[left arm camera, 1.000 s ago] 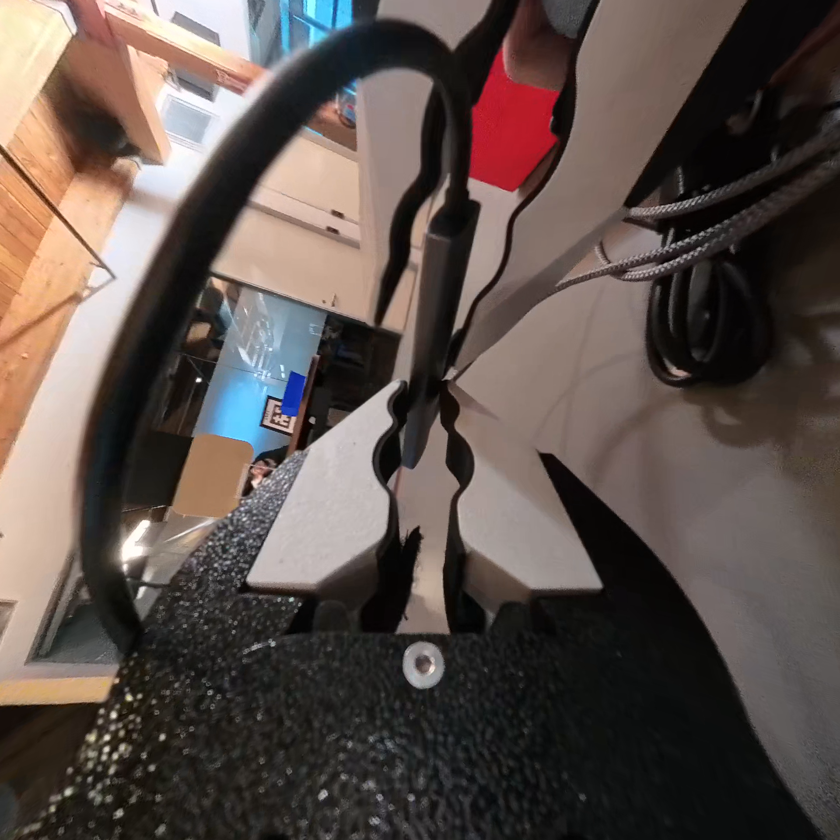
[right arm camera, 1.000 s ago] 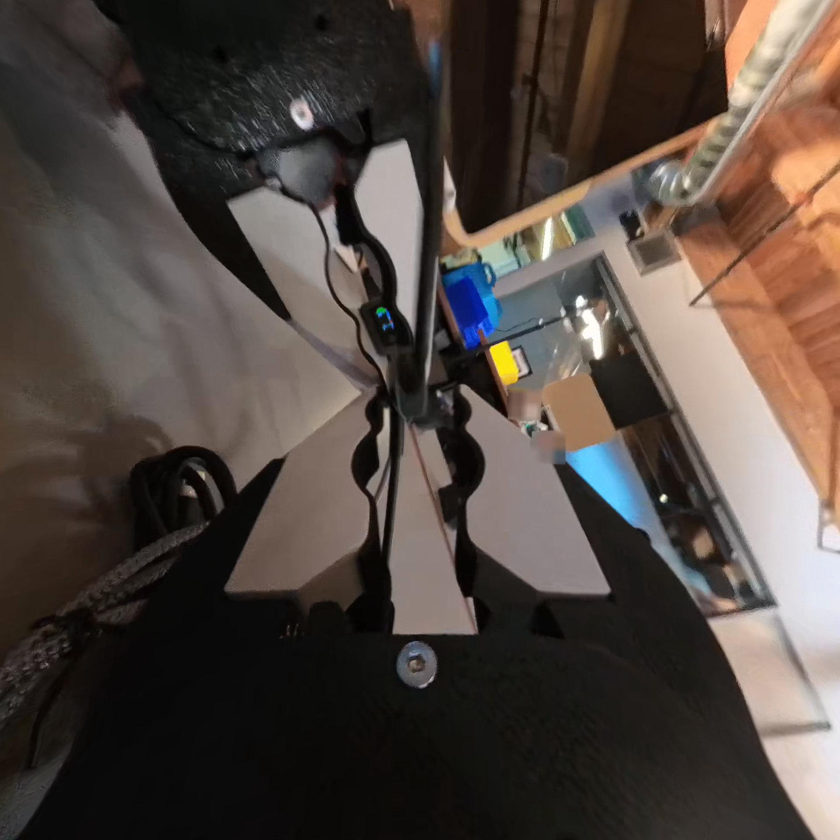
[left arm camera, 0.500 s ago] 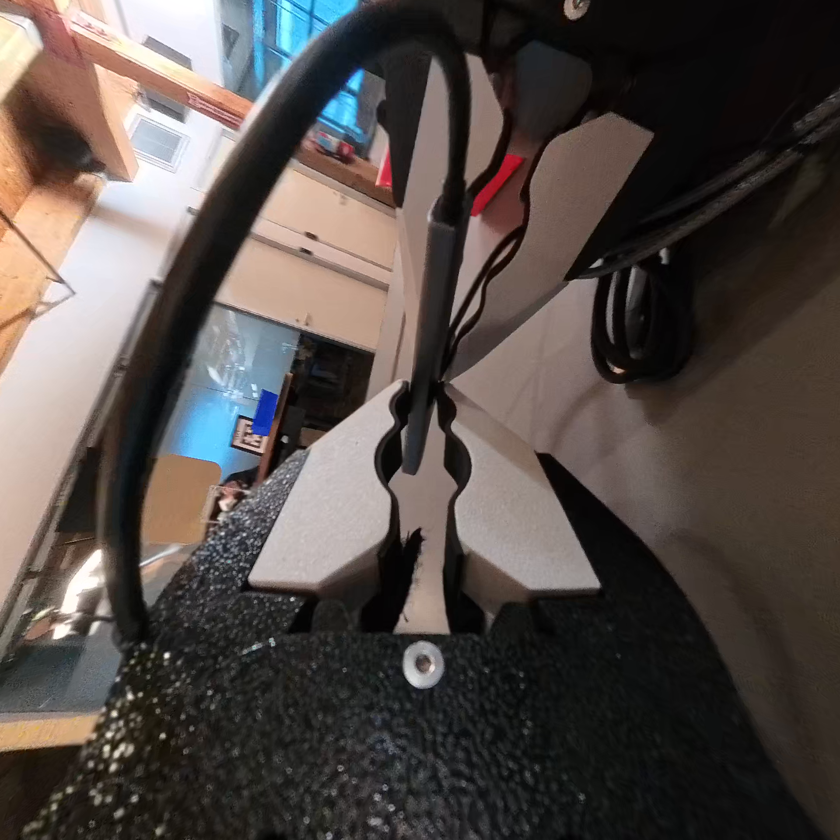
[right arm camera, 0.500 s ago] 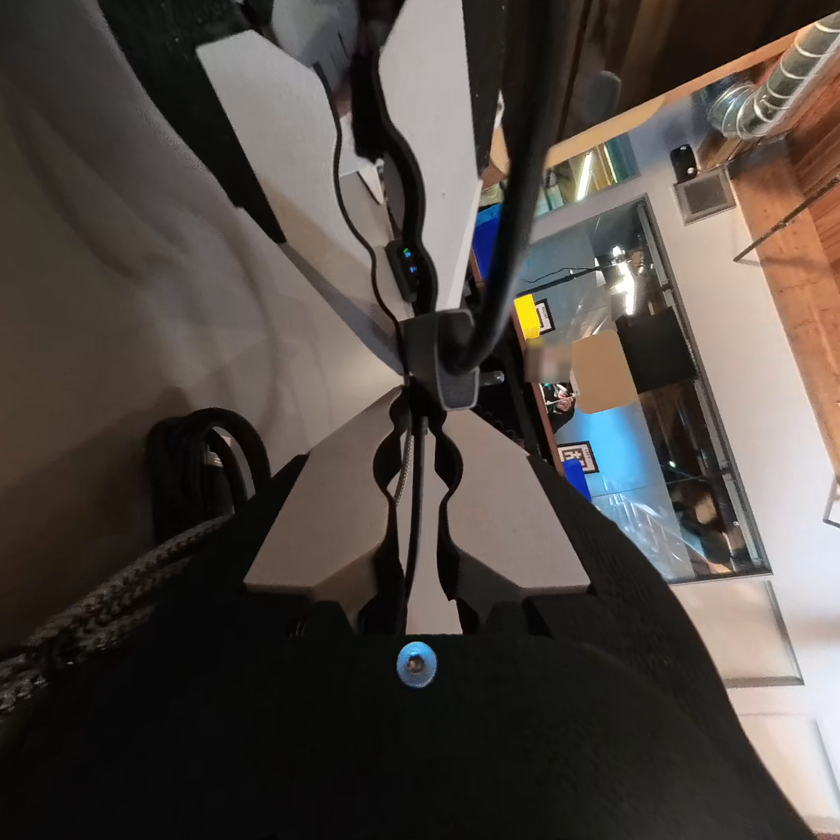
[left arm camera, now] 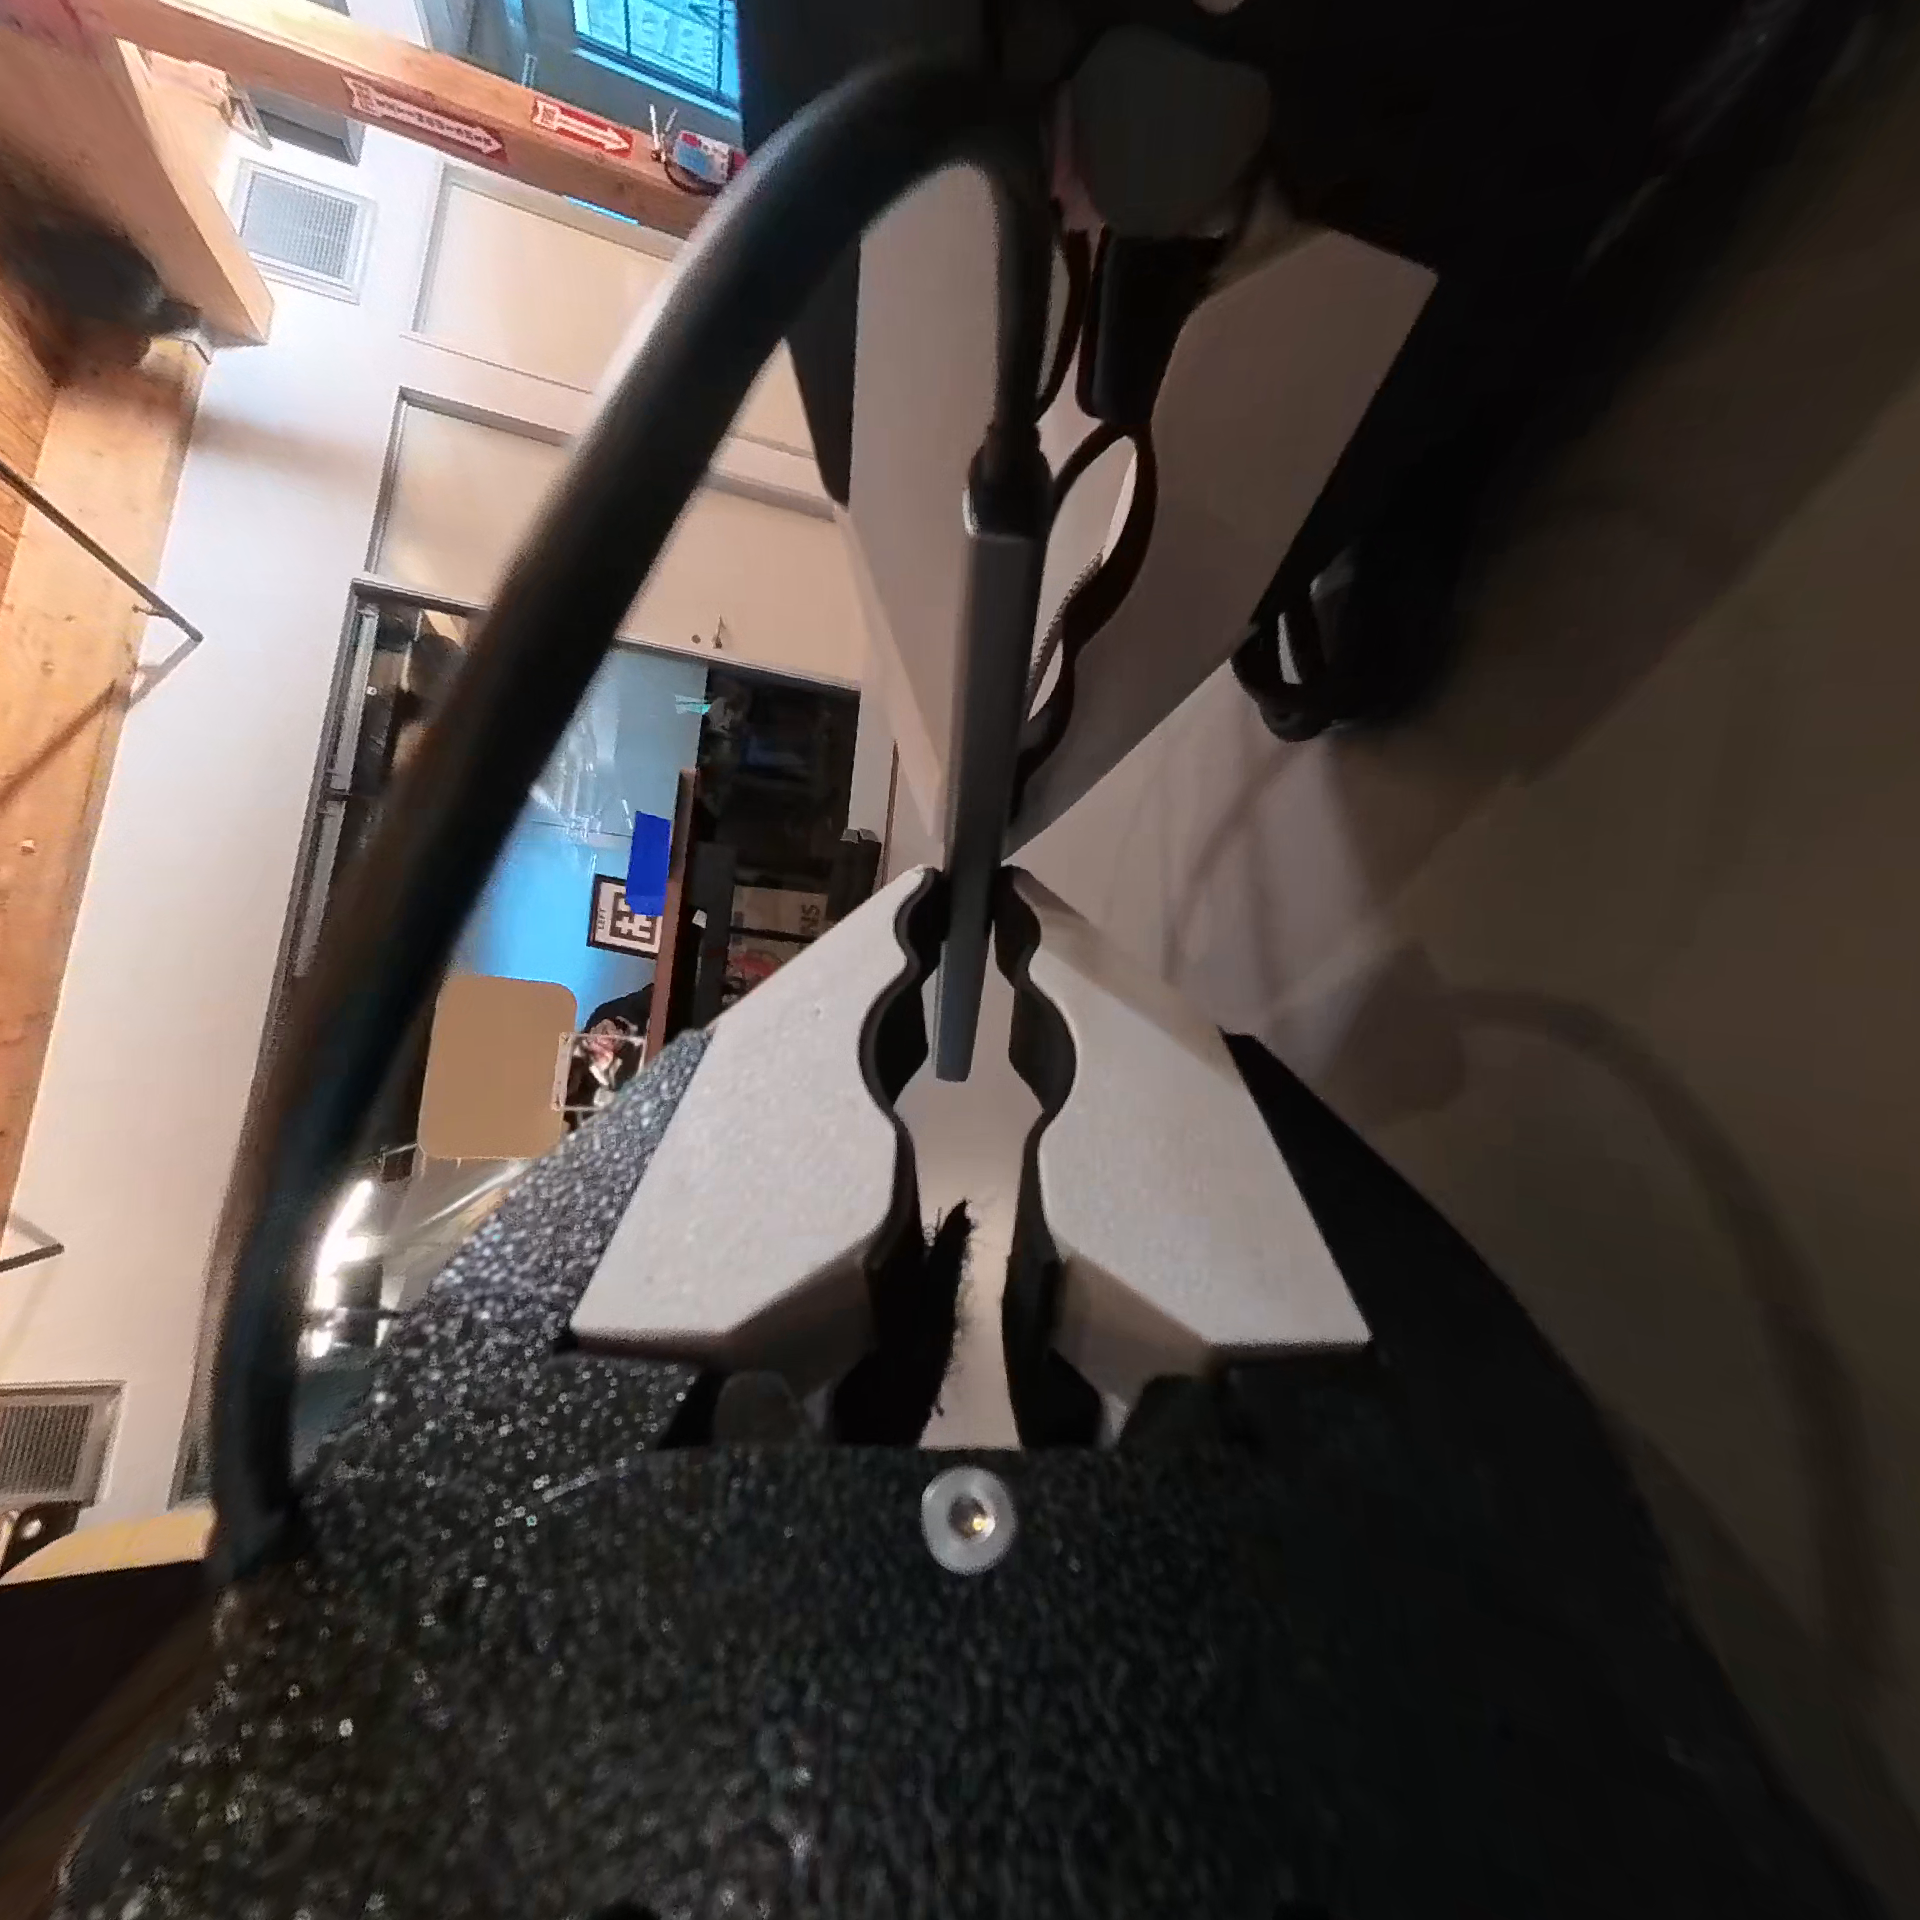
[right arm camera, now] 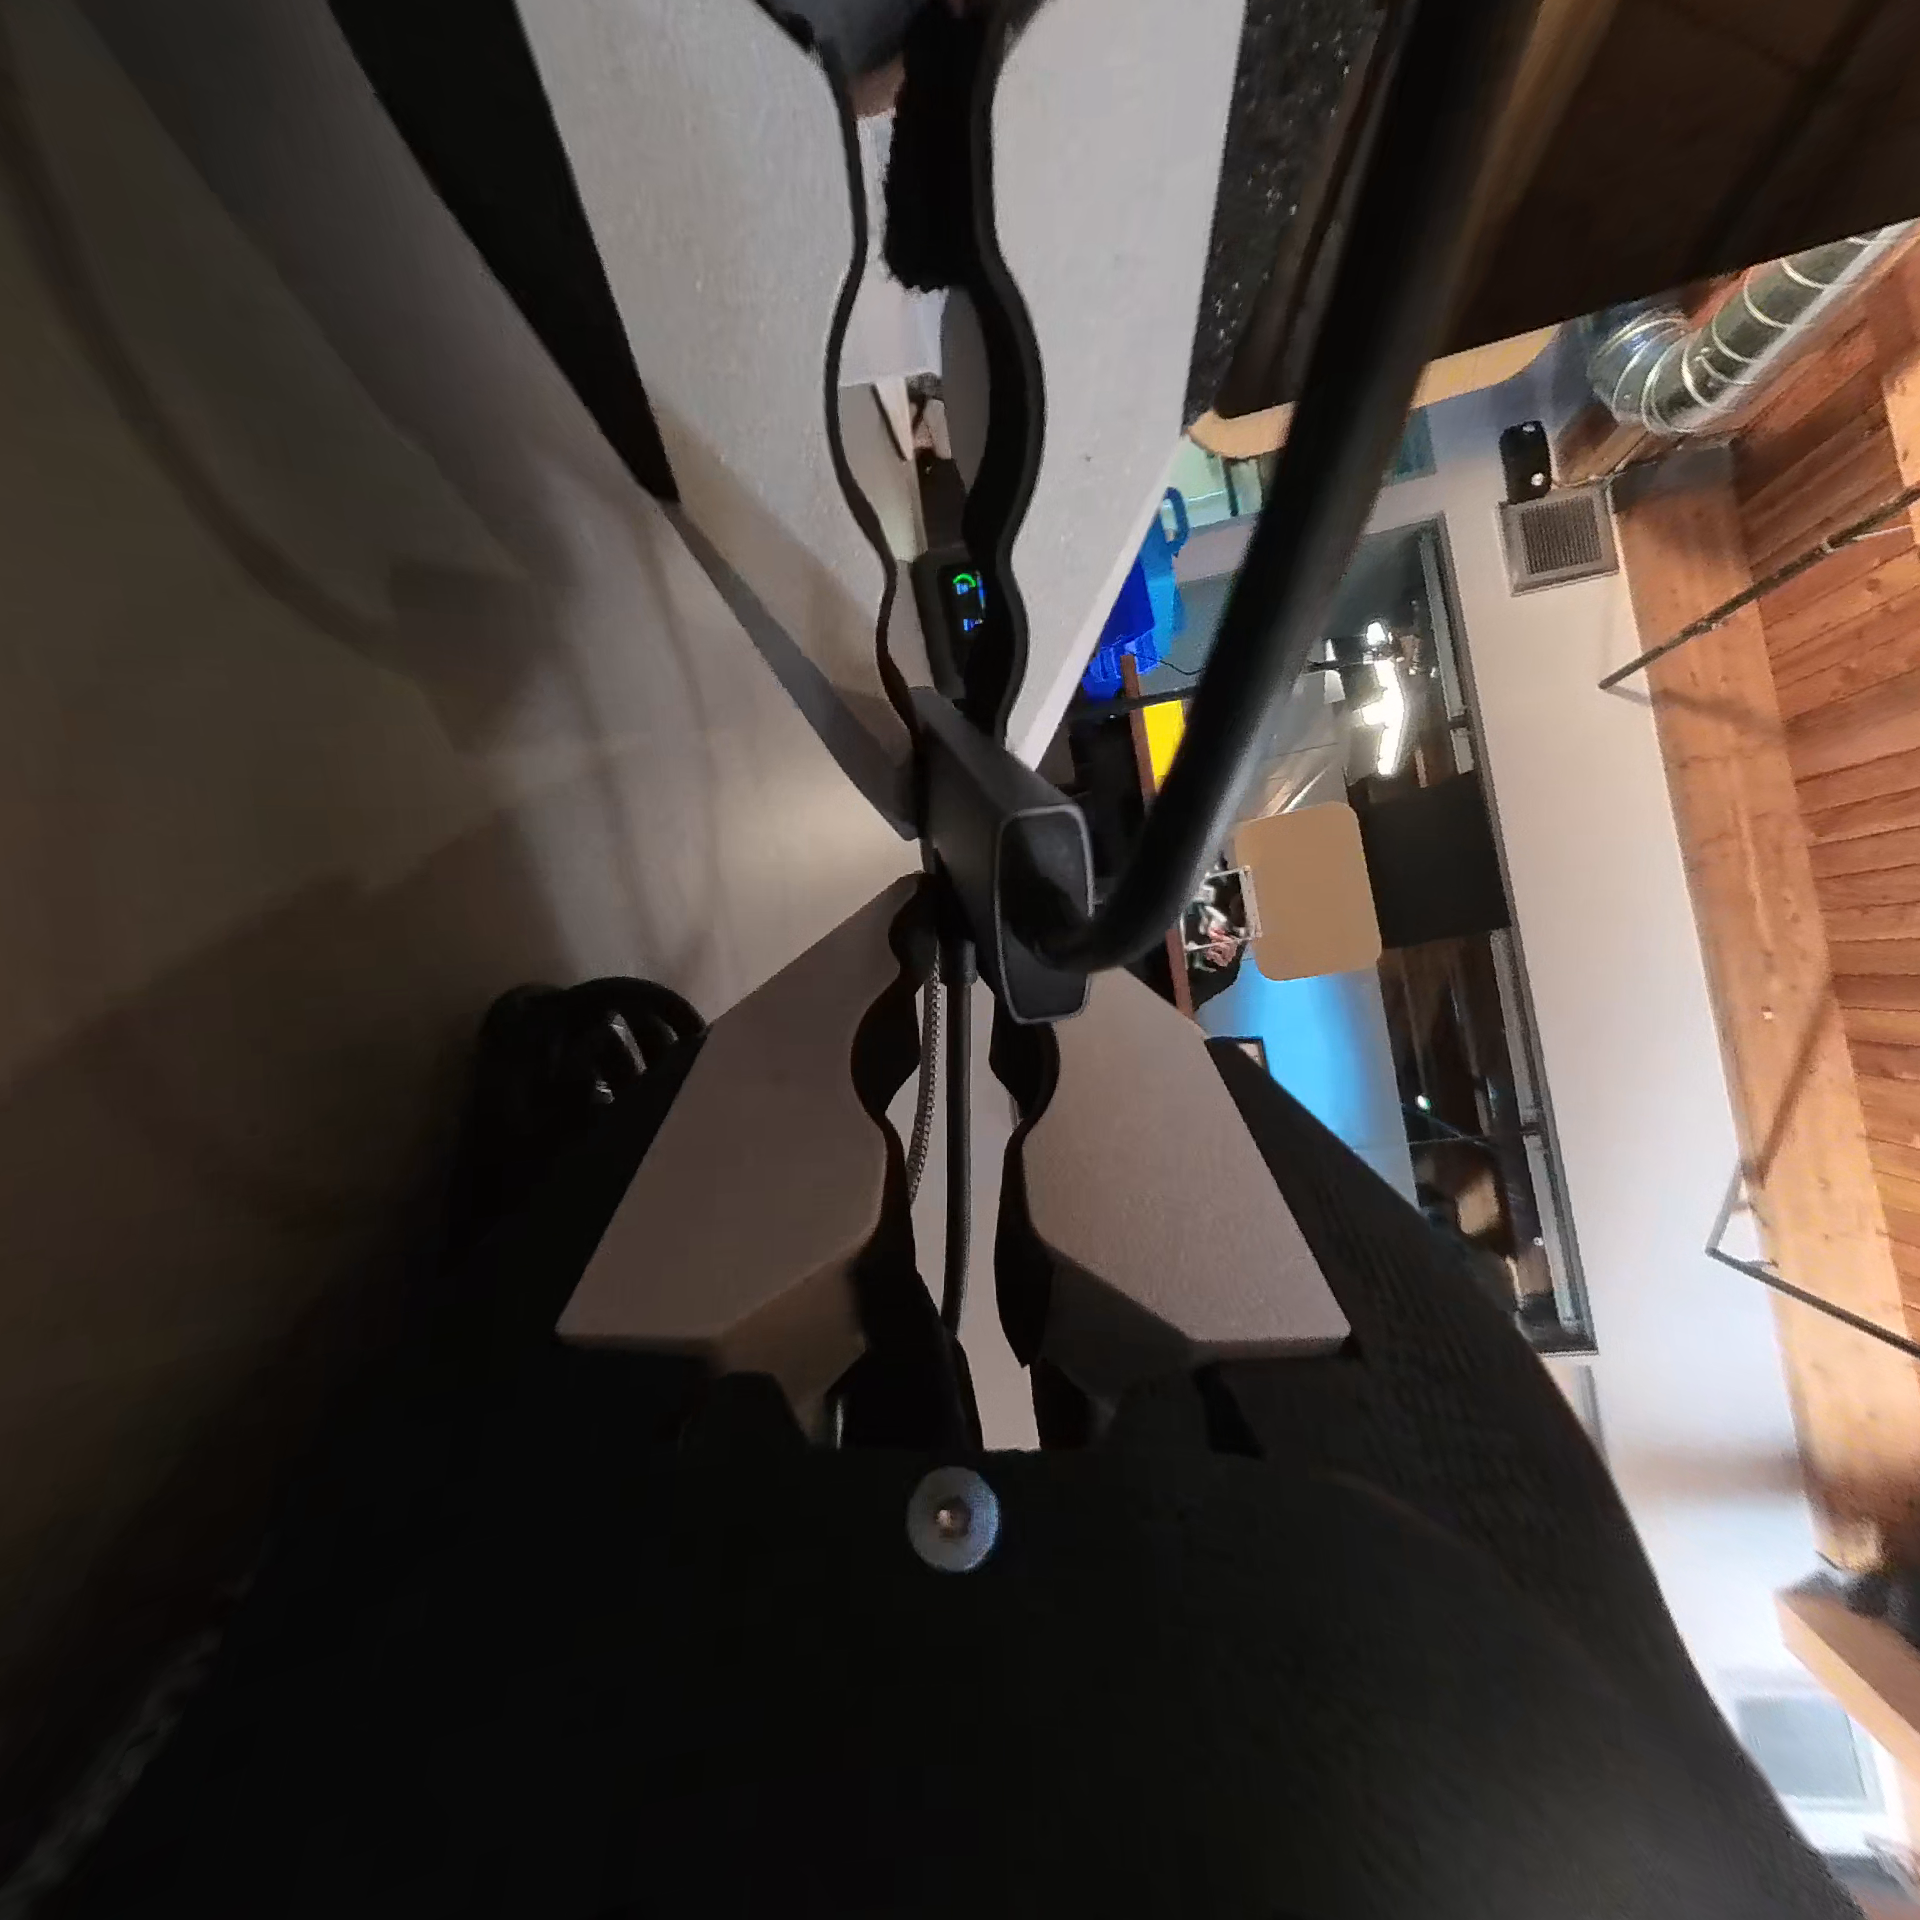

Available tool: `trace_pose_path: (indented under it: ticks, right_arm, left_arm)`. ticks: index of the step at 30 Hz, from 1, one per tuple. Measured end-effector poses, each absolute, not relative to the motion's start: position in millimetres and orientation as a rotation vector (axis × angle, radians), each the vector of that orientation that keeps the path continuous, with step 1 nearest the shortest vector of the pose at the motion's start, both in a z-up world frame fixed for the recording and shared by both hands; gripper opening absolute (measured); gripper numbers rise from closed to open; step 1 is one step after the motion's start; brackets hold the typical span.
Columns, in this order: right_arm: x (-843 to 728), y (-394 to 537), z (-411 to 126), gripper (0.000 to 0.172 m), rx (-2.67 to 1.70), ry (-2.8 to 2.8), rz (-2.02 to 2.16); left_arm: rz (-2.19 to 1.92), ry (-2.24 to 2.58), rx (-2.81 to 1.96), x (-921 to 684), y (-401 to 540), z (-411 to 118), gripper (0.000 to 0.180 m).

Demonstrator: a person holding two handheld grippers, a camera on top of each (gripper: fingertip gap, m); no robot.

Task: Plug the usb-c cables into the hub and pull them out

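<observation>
In the left wrist view my left gripper (left arm camera: 971,896) is shut on a thin grey hub (left arm camera: 992,665), which stands edge-on between the pads. The hub's thick black cable (left arm camera: 499,748) loops from its far end round to the left. My right gripper (right arm camera: 951,925) faces it tip to tip and is shut on a braided grey cable (right arm camera: 920,1101) and a thin black cable (right arm camera: 961,1101), right at the hub (right arm camera: 997,821). A small plug with a lit display (right arm camera: 961,608) shows beyond the hub, between the left gripper's fingers (right arm camera: 727,260).
A coil of black cables lies on the white table (right arm camera: 260,727), left of my right gripper (right arm camera: 582,1039); it also shows in the left wrist view (left arm camera: 1340,665). The hub's thick cable (right arm camera: 1309,499) arcs across the right view. Behind is a room with wooden walls.
My right gripper has closed on the cables and moved up against the hub. The two grippers have drawn closer together. The left gripper keeps its hold on the hub.
</observation>
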State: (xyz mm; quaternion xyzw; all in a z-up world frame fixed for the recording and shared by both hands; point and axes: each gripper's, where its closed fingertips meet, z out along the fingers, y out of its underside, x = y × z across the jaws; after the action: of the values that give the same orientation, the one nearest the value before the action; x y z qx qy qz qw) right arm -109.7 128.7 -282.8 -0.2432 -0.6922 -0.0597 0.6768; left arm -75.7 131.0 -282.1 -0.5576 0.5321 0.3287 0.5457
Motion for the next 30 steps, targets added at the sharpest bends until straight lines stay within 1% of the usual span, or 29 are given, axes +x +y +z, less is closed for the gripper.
trace_pose_path:
  ticks: [5,7,9,10,12,14,17,20,22,25,30]
  right_arm:
    - [-110,126,-280,0.006,-0.53,-1.551,-0.138]
    - [-86,178,-279,0.005,-0.77,-1.47,-0.292]
    - [-68,186,-256,0.004,-0.867,-1.323,-0.084]
    - [-69,182,-256,0.004,-0.883,-1.318,-0.038]
    - [-80,174,-263,0.004,-0.834,-1.378,-0.088]
    - [-86,168,-266,0.004,-0.807,-1.407,-0.077]
    - [-76,165,-247,0.004,-0.829,-1.337,0.045]
    - [-54,161,-204,0.004,-0.882,-1.181,0.197]
    - [-35,159,-169,0.004,-0.938,-1.096,0.292]
    - [-10,154,-130,0.004,-1.037,-1.096,0.415]
    - [38,157,-55,0.005,-1.013,-1.044,0.35]
  left_arm:
    - [0.784,1.308,-1.311,-75,128,-281,0.008]
    - [0.806,1.277,-1.322,-89,120,-273,0.008]
    - [0.722,1.18,-1.381,-111,105,-265,0.007]
    - [0.719,1.174,-1.388,-118,100,-267,0.007]
    - [0.725,1.209,-1.38,-117,99,-275,0.008]
    - [0.759,1.19,-1.322,-110,105,-271,0.007]
    - [0.822,1.185,-1.255,-106,113,-272,0.007]
    - [0.851,1.211,-1.227,-108,111,-278,0.007]
    - [0.838,1.157,-1.232,-115,111,-271,0.007]
    - [0.828,1.076,-1.27,-129,113,-263,0.007]
    - [0.806,1.053,-1.261,-126,111,-258,0.007]
